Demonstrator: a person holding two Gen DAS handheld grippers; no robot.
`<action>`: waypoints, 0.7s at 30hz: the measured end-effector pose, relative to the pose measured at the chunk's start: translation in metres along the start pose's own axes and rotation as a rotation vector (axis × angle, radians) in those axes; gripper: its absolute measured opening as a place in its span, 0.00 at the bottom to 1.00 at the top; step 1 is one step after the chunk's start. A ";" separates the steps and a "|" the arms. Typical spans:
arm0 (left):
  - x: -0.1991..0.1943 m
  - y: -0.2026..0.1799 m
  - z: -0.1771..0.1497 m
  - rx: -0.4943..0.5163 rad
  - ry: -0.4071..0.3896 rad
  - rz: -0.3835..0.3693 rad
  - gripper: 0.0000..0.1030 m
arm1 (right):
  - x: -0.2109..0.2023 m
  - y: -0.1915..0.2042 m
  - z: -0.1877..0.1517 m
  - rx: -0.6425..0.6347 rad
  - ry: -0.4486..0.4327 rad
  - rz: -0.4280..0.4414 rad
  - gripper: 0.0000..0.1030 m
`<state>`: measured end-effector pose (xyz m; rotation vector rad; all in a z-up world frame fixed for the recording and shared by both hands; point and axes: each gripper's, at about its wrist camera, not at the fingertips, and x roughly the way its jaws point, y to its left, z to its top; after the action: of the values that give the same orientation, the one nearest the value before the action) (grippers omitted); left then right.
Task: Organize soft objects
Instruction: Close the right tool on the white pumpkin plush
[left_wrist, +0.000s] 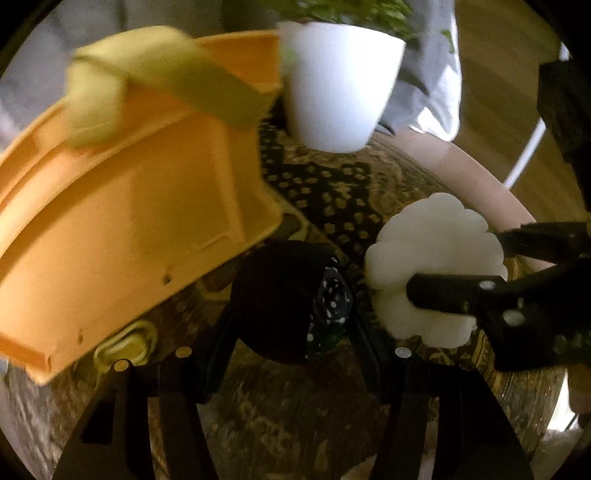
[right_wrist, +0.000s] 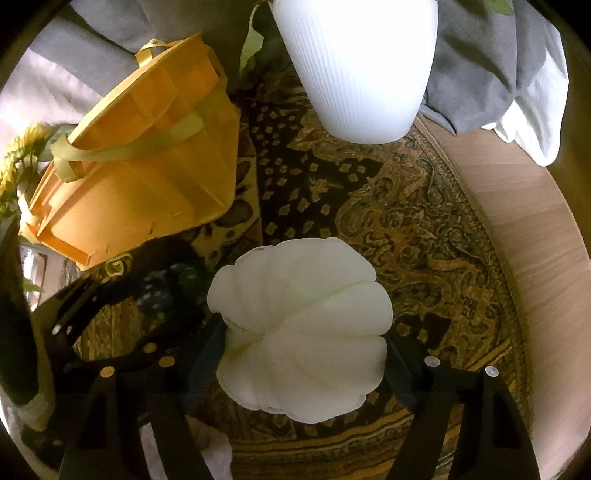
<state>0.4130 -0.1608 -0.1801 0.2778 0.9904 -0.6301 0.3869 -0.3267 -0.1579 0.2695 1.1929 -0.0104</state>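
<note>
Two soft things are being gathered above a patterned rug (right_wrist: 406, 229): the left tool (left_wrist: 291, 306) is clamping a dark ball (left_wrist: 280, 299), while the right tool (right_wrist: 303, 343) is gripping a white shell-shaped cushion (right_wrist: 299, 325) near one orange basket (right_wrist: 147, 177). Neither is yet going inside, so the sorting appears to be only beginning. One white plant pot (right_wrist: 365, 66) is standing behind.

White scalloped plush cushion (right_wrist: 303, 328) held clamped above patterned rug; dark rolled fabric item with white dots (left_wrist: 291, 302) likewise gripped, just beside orange basket (left_wrist: 129, 206).
</note>
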 end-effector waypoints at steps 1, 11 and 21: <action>-0.004 0.003 -0.003 -0.021 -0.007 0.015 0.57 | 0.002 -0.001 0.001 0.004 0.000 0.003 0.77; -0.022 0.016 -0.016 -0.115 -0.031 0.084 0.57 | 0.019 0.014 0.008 -0.013 -0.032 -0.038 0.81; -0.044 0.018 -0.026 -0.211 -0.056 0.138 0.57 | -0.001 0.030 -0.001 -0.041 -0.096 -0.047 0.69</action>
<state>0.3892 -0.1179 -0.1578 0.1393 0.9661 -0.4019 0.3895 -0.2977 -0.1513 0.2033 1.1025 -0.0395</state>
